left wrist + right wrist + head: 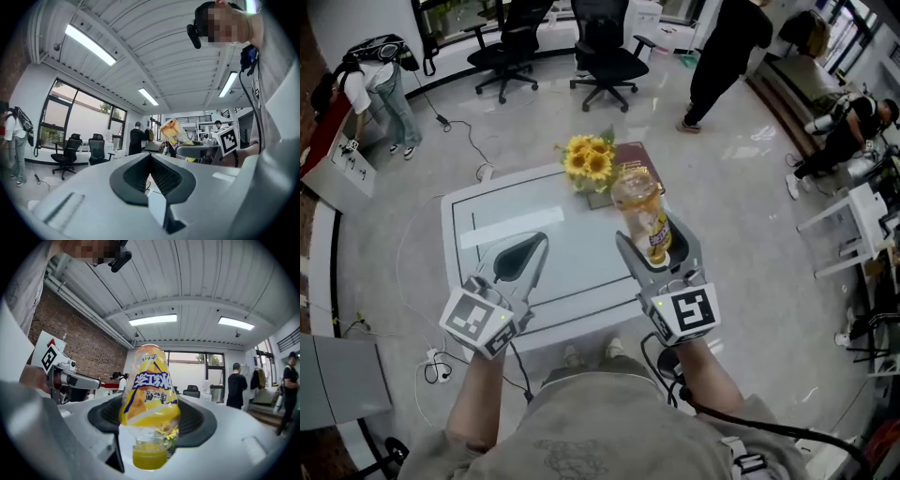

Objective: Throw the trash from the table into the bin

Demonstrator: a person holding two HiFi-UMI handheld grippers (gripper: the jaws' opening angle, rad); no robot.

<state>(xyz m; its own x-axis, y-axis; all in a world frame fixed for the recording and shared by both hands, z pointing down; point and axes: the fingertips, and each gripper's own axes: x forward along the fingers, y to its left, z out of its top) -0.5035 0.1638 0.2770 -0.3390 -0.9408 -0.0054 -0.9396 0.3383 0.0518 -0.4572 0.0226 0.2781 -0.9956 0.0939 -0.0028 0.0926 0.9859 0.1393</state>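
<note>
Right claw, in the head view, is clamped on a clear plastic bottle with a yellow label. The bottle's wide end points away from the person. In this view the bottle shows over the far right part of the white desk, just beside a bunch of sunflowers that stands on a brown mat. The left claw hovers over the near left part of the desk with its jaws pressed together, holding nothing. Each claw carries a marker cube, the left cube and the right cube, close to the person's forearms. Beyond the desk stand black office chairs, and a person in black stands near them.

From the left gripper view, the left claw has its dark pads meeting along one line, with nothing between them. Past them the bottle shows tilted, next to the right cube.

From the right gripper view, the right claw has its jaws closed against both sides of the bottle. The neck end lies nearest the camera and holds a little orange liquid. The label's print reads upside down. The left claw shows off to the left, before a brick wall.
</note>
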